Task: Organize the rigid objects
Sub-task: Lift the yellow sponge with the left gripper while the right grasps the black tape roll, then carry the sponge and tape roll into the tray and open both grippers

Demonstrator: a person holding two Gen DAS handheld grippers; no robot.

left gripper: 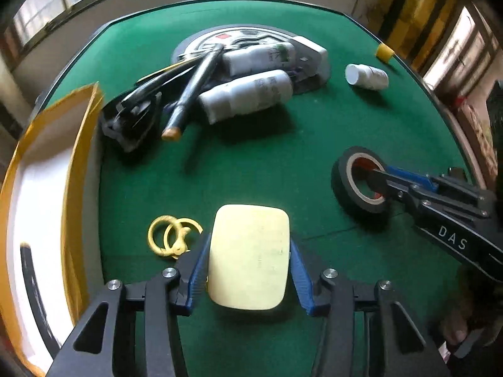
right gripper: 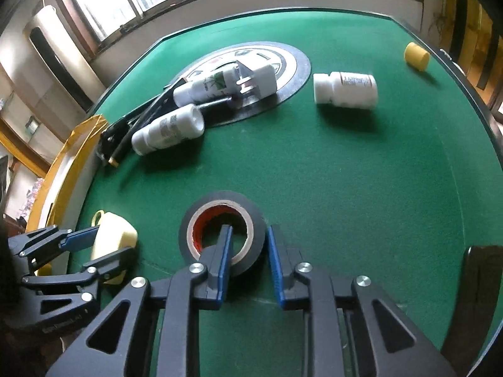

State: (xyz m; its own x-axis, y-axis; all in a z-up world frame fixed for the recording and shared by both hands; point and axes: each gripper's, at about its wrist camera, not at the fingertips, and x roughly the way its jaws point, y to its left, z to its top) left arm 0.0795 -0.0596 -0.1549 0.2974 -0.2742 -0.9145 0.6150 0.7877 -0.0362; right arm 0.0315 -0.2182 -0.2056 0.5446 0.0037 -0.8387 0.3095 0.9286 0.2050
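My left gripper (left gripper: 250, 251) is shut on a pale yellow rounded case (left gripper: 250, 256), held just above the green table; it also shows in the right wrist view (right gripper: 114, 235). My right gripper (right gripper: 250, 242) straddles the wall of a black tape roll (right gripper: 223, 229): one finger is inside the core, the other outside, with a small gap at the outer finger. The roll also shows in the left wrist view (left gripper: 361, 182). Yellow rings (left gripper: 173, 235) lie left of the case.
A pile of two white bottles (left gripper: 248, 94), a black marker (left gripper: 195, 88), a black tool and a white adapter lies on a round disc (left gripper: 201, 44). A white pill bottle (right gripper: 345, 89) and a yellow cap (right gripper: 416, 56) lie far right. A yellow-edged box (left gripper: 47, 188) stands left.
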